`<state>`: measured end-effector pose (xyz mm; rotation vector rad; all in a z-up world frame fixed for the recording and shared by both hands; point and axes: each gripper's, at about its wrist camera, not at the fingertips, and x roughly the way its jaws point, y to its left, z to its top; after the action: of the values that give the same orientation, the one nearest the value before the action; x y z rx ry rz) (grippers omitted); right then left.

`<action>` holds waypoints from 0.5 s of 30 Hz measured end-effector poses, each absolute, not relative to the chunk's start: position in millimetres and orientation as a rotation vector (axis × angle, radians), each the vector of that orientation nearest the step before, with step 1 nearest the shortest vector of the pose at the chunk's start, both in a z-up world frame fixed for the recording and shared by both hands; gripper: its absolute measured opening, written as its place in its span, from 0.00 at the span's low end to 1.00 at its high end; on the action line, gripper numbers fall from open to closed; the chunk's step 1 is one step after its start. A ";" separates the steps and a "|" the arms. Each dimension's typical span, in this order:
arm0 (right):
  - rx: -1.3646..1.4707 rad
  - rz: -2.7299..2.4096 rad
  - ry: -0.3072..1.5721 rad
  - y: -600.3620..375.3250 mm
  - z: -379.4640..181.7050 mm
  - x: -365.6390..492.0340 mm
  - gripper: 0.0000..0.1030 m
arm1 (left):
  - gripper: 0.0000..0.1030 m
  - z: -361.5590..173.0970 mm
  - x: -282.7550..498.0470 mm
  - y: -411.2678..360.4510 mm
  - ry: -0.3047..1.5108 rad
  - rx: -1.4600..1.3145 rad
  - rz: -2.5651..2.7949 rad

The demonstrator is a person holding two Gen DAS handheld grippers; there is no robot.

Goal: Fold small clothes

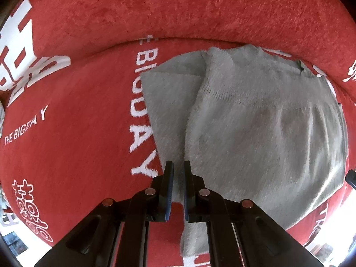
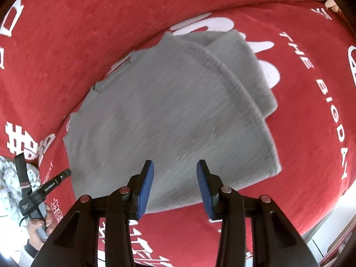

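Currently the grey garment (image 2: 169,111) lies folded on the red cover (image 2: 66,33); right gripper (image 2: 175,166) hovers spread above its near edge, left gripper (image 1: 177,166) pinches its near-left corner.

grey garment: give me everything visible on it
The grey garment looks like soft fuzzy knit, partly folded, with one layer overlapping another along a ribbed seam. It lies flat on the red cloth with white lettering. The right hand-held gripper is above it, jaws open and empty. The pictures are motion-blurred.

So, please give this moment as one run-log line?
left tongs: shut, empty | right tongs: open, empty, above cloth | grey cloth: folded, on red cover
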<state>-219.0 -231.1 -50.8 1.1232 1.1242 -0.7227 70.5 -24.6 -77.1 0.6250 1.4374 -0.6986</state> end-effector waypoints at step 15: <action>1.126 -0.632 1.155 -187.0 -57.0 -190.3 0.55 | 1.00 -66.8 63.1 -6.2 1.354 0.651 -0.636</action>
<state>-190.3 -187.0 -57.0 1.1263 1.1546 -0.6315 63.1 -6.2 -66.8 0.6513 1.3539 -0.6362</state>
